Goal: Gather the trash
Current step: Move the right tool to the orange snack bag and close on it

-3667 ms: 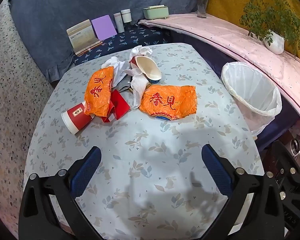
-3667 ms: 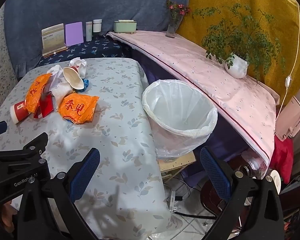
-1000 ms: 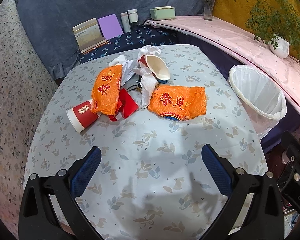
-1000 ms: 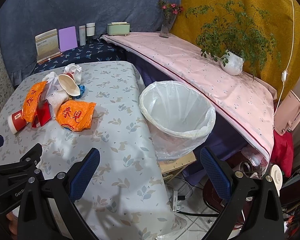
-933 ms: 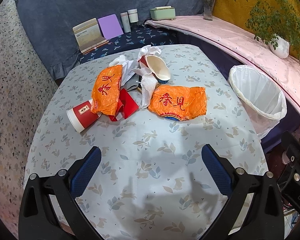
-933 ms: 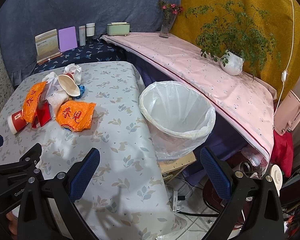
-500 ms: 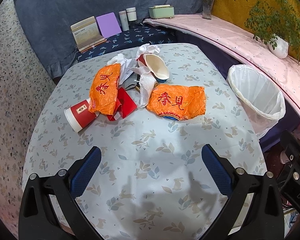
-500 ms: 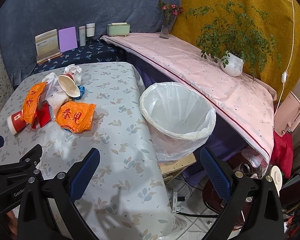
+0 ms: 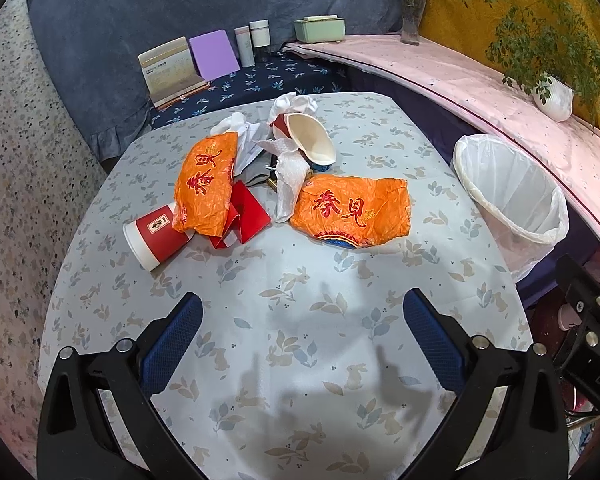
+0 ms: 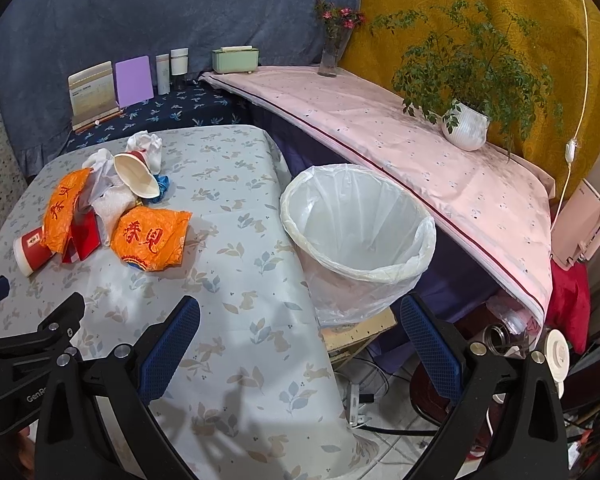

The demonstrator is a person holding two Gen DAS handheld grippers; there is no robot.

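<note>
A heap of trash lies on the floral table (image 9: pixel 300 312): two orange wrappers (image 9: pixel 354 210) (image 9: pixel 206 186), a red paper cup (image 9: pixel 156 236) on its side, a crushed white-lined cup (image 9: pixel 310 138), red card (image 9: pixel 246 216) and white tissues (image 9: pixel 288 172). The heap also shows in the right wrist view (image 10: pixel 150 238). A white-lined bin (image 10: pixel 358 232) stands beside the table's right edge. My left gripper (image 9: pixel 302 330) is open and empty above the table's near part. My right gripper (image 10: pixel 300 334) is open and empty, near the bin's front.
A pink-covered shelf (image 10: pixel 380 120) runs behind the bin with a potted plant (image 10: pixel 466 124), flower vase (image 10: pixel 328 56) and green box (image 10: pixel 236 60). Cards and bottles (image 9: pixel 212 56) stand beyond the table. Cables and clutter (image 10: pixel 500 340) lie on the floor at right.
Both views have drifted slightly; the trash heap and bin sit almost where they were. Both grippers stay open and empty.
</note>
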